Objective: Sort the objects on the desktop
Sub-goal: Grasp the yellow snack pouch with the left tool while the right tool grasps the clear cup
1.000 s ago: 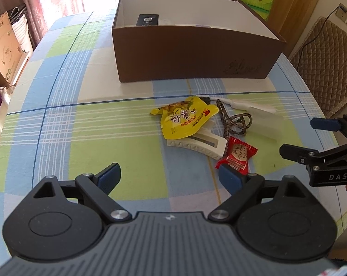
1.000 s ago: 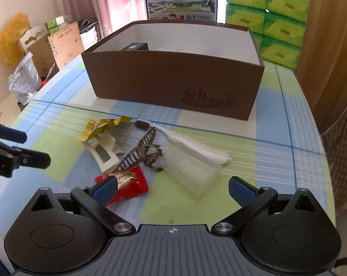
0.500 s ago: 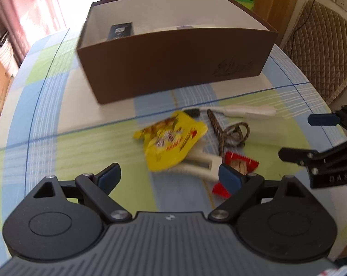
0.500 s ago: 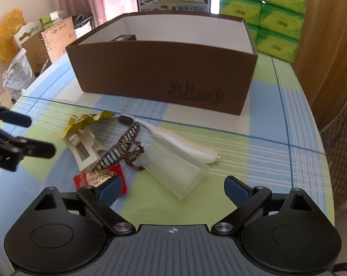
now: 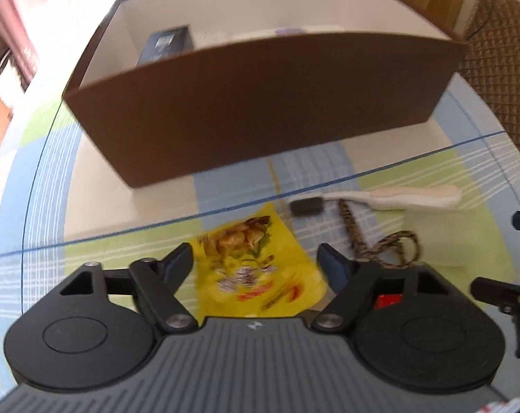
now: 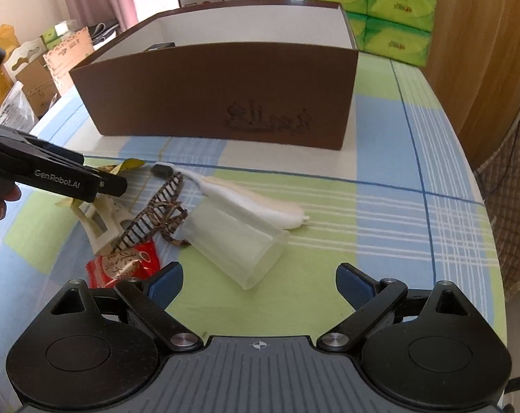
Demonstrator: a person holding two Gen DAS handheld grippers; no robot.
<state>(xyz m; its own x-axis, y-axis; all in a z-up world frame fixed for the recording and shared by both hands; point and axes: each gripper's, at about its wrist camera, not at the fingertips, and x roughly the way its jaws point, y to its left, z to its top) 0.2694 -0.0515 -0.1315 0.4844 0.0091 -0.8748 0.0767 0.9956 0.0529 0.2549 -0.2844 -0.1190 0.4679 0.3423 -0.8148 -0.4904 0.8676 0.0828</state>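
We hold our left gripper (image 5: 256, 265) with fingers spread wide around the crinkly yellow snack packet (image 5: 256, 268) – not yet clamping it – so it can go into the brown cardboard box (image 5: 260, 103) just behind, while our right gripper (image 6: 260, 284) waits wide open and empty

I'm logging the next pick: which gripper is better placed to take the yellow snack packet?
Left. The left gripper is open with the yellow snack packet between its fingers; the open right gripper faces the clear plastic cup.
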